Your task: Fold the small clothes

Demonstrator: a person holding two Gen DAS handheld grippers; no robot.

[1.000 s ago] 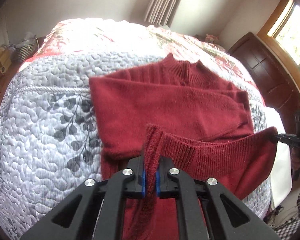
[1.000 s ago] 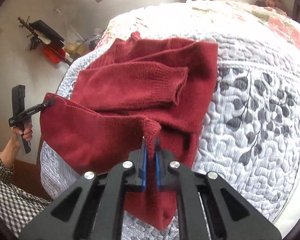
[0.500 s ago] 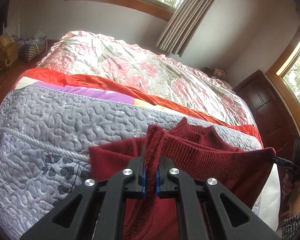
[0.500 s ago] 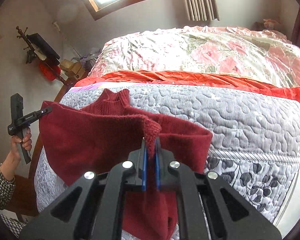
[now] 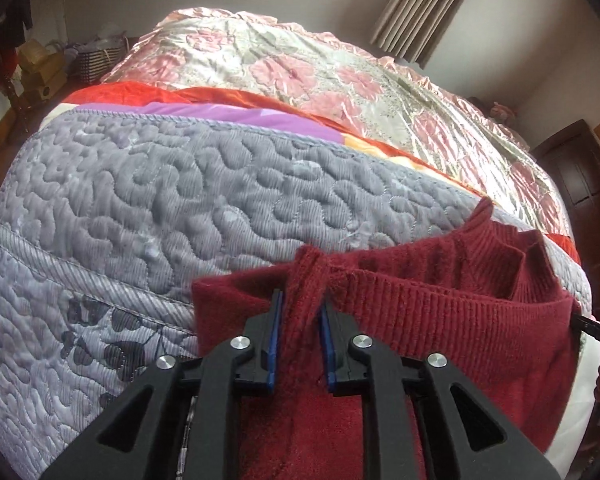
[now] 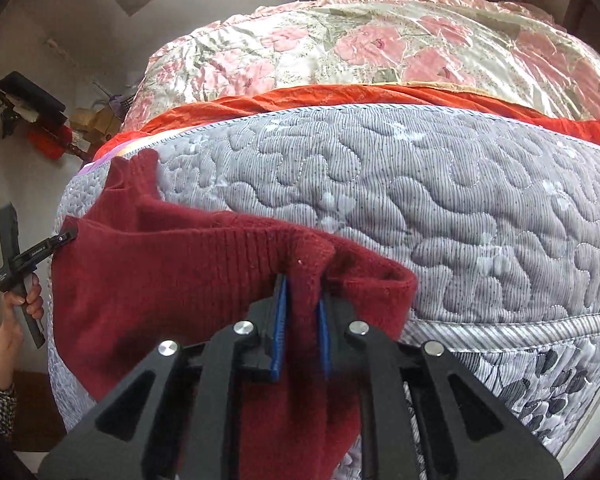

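A dark red knit sweater (image 5: 440, 320) lies on the grey quilt (image 5: 180, 200), its ribbed hem carried up over the body to just below the collar (image 5: 512, 256). My left gripper (image 5: 300, 320) is at the hem's left corner. Its blue pads stand slightly apart with the fabric bunched loosely between them. My right gripper (image 6: 302, 308) is at the other hem corner of the sweater (image 6: 160, 280), its pads likewise parted around the fabric. In the right wrist view, the left gripper (image 6: 32, 256) shows at the far left in a hand (image 6: 24, 304).
The grey quilt (image 6: 460, 220) stretches beyond the sweater. Behind it lie an orange blanket (image 6: 380, 96) and a pink floral cover (image 5: 320, 72). A dark wooden cabinet (image 5: 580, 184) stands at the right. Baskets and boxes (image 5: 40, 68) sit by the left wall.
Both grippers carried the hem forward over the folded sleeves and lowered it near the collar. The pads of both, tight on the fabric before, now stand wider apart.
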